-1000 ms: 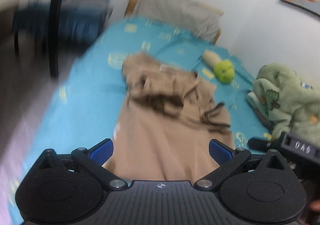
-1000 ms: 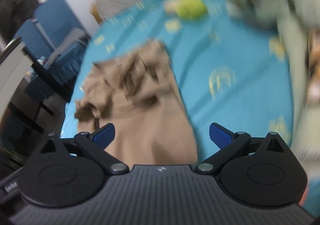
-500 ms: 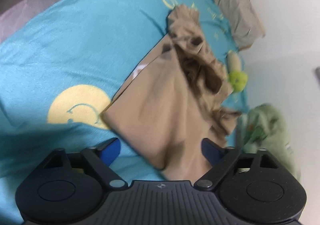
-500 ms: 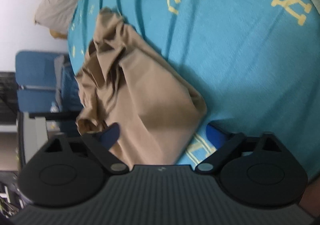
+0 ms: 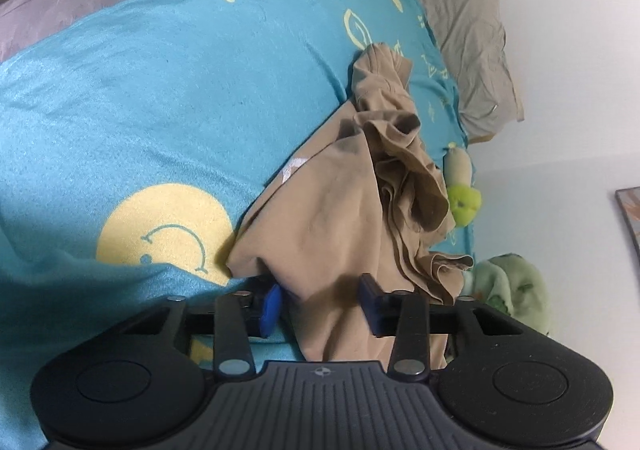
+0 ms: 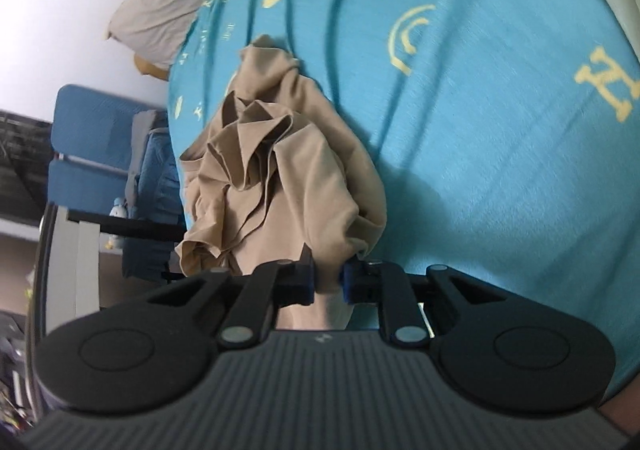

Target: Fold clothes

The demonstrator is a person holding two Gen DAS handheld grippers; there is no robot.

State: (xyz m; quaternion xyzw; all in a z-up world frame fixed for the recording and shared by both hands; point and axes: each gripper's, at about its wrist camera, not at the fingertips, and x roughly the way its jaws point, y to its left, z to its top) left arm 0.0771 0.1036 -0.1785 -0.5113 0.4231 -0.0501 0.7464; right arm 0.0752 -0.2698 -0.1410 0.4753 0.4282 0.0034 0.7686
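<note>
On the turquoise bedspread [image 5: 168,98], with the grey pillow [image 5: 468,46] as my landmark, the tan garment [image 5: 344,210] lies stretched from just short of the pillow down to the near end where I'm working. Honestly the fold has barely started: all I've got so far is a hold on the two near corners. My left gripper [image 5: 318,306] has just been closing, and fabric sits between its jaws, but there's a visible gap by the pads, so I'd call them apart around the cloth, not clamped yet. My right gripper [image 6: 326,282] has also just been closing and looks pinched tight on the other near corner of the garment [image 6: 288,190].

Still to do, as I read it: flatten it, then make every actual fold.

Looks-wise, it's thin, soft, plain tan stuff. The half away from the pillow is fairly smooth; the half toward the pillow is a crumpled wad of ruffles and dark creases, bunched on top of itself. A lime-green plush toy [image 5: 464,202] lies just beside that messy end.
</note>
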